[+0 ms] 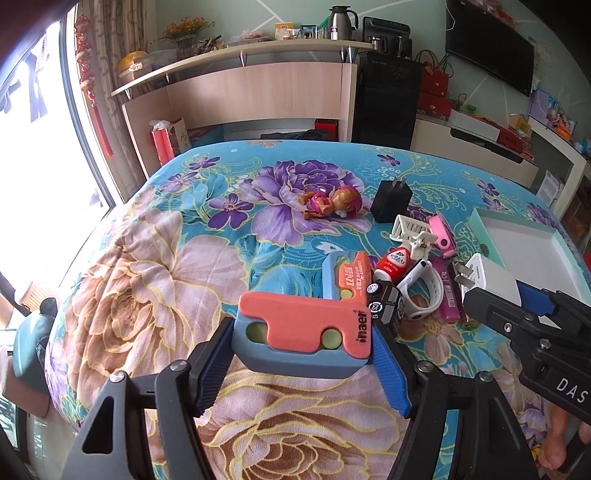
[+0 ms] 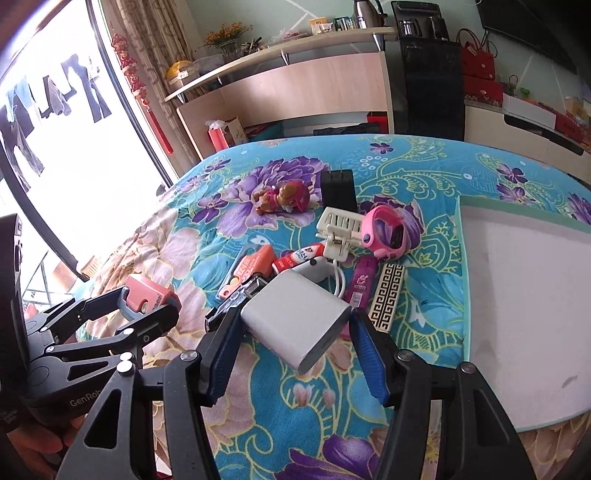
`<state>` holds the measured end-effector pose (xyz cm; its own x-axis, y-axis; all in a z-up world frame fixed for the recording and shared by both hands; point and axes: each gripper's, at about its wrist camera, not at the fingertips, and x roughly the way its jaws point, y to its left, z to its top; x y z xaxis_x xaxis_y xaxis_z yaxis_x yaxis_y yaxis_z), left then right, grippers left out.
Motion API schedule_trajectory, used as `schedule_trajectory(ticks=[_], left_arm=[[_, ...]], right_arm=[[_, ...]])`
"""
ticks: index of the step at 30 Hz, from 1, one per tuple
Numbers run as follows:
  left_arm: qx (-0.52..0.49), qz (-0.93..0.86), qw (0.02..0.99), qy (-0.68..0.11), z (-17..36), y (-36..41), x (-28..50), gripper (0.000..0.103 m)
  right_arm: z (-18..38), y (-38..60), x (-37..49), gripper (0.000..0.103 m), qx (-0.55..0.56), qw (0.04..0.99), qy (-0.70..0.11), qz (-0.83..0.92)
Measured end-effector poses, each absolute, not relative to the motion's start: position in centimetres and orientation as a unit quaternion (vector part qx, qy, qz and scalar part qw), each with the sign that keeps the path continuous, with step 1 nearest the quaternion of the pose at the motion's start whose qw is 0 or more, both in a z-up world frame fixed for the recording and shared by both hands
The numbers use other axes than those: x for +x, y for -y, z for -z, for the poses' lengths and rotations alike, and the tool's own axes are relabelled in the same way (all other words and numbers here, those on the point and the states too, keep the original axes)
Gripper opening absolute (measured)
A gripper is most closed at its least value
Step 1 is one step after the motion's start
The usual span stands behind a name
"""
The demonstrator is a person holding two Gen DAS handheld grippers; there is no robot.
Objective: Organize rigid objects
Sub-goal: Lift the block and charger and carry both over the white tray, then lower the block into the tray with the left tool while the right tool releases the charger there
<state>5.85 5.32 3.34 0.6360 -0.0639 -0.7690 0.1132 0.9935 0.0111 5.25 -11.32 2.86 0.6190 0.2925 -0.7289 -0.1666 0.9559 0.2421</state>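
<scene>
My left claw (image 1: 301, 349) clamps the coral-blue toy (image 1: 301, 332), long axis across the frame, reading "inaer"; my right claw (image 2: 293, 334) grips the white charger (image 2: 295, 319), prongs pointing upper left.

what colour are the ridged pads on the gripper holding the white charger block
Blue. The ridged pads gripping the white charger block show best in the right wrist view.

Home bedroom or living room; floral quilt (image 1: 155, 280) spread beneath the tool; wooden shelf unit (image 1: 258, 92) ahead carrying a thermos (image 1: 341, 22) and flowers (image 1: 186, 31); wall television (image 1: 489, 61) ahead-right; laundry (image 2: 55, 96) hanging outside the window to the left.
</scene>
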Motion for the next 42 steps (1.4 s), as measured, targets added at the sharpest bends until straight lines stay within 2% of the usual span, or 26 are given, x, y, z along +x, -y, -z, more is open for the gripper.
schedule_trajectory(ticks=[8,17,26,33,42], left_arm=[[0.063,0.103,0.905,-0.408,-5.1,1.8,7.8,0.074],[0.101,0.173,0.885,-0.420,-4.2,12.0,9.4,0.074],[0.112,0.217,0.867,-0.435,-2.9,20.0,11.7,0.074],[0.122,0.220,0.862,-0.441,-1.6,23.6,13.1,0.074],[0.113,0.208,0.860,-0.451,-0.3,24.3,14.4,0.074]], right_arm=[[-4.0,18.7,6.2,0.061,0.103,0.915,-0.388,-0.032],[-3.4,29.5,4.6,0.061,0.151,0.913,-0.363,0.107],[-2.5,35.1,3.8,0.061,0.156,0.901,-0.356,0.192],[-2.0,37.2,3.7,0.061,0.159,0.894,-0.356,0.222],[-1.6,37.7,4.0,0.061,0.161,0.891,-0.362,0.223]])
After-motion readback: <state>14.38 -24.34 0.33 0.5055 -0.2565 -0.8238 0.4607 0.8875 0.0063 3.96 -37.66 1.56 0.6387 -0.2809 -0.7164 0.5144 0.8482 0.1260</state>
